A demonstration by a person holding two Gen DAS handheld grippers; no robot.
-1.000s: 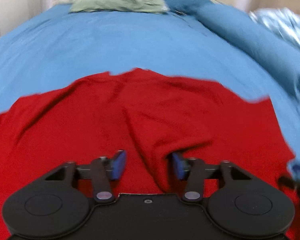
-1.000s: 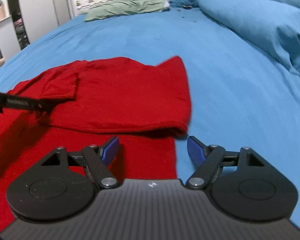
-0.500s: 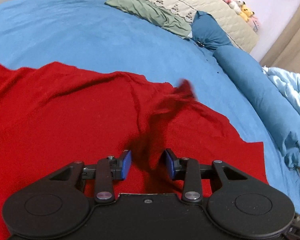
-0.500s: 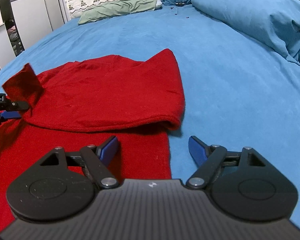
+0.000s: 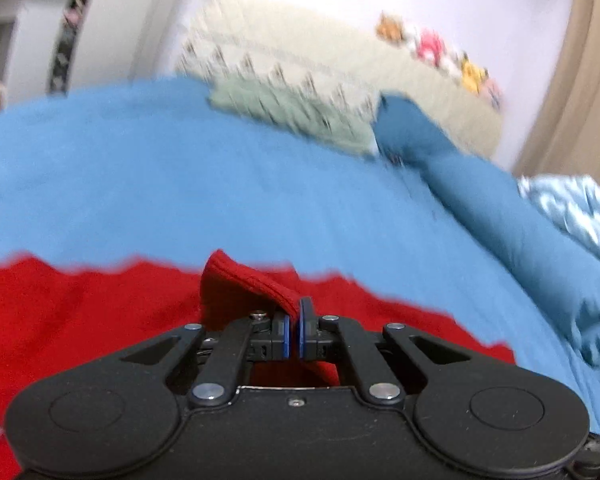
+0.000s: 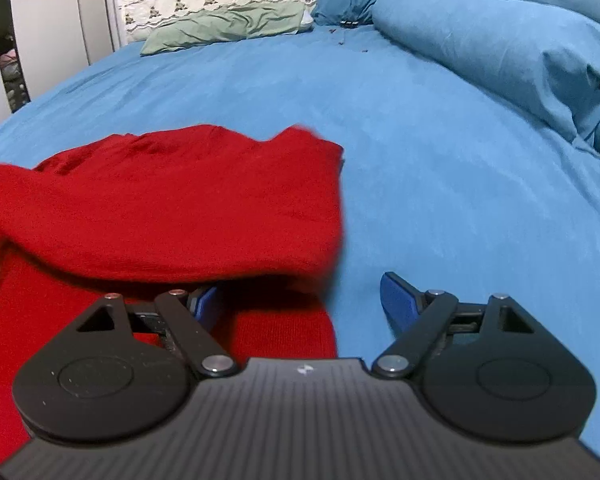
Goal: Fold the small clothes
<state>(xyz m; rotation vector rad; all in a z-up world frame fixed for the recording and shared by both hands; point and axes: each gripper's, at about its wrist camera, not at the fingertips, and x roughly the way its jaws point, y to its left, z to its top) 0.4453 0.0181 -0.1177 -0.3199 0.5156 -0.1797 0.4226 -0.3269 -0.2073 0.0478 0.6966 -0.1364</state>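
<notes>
The left tool is clamping the red garment's hem and, ideally, carrying it across the blue bed evenly, while the right tool is waiting with fingers apart.

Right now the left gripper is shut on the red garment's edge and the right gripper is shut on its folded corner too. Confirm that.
Not quite. The right gripper is open: in the right wrist view its blue fingers stand wide apart around the folded corner of the red garment, not pinching it. The left gripper is indeed shut on the garment's edge, as the left wrist view shows.
</notes>
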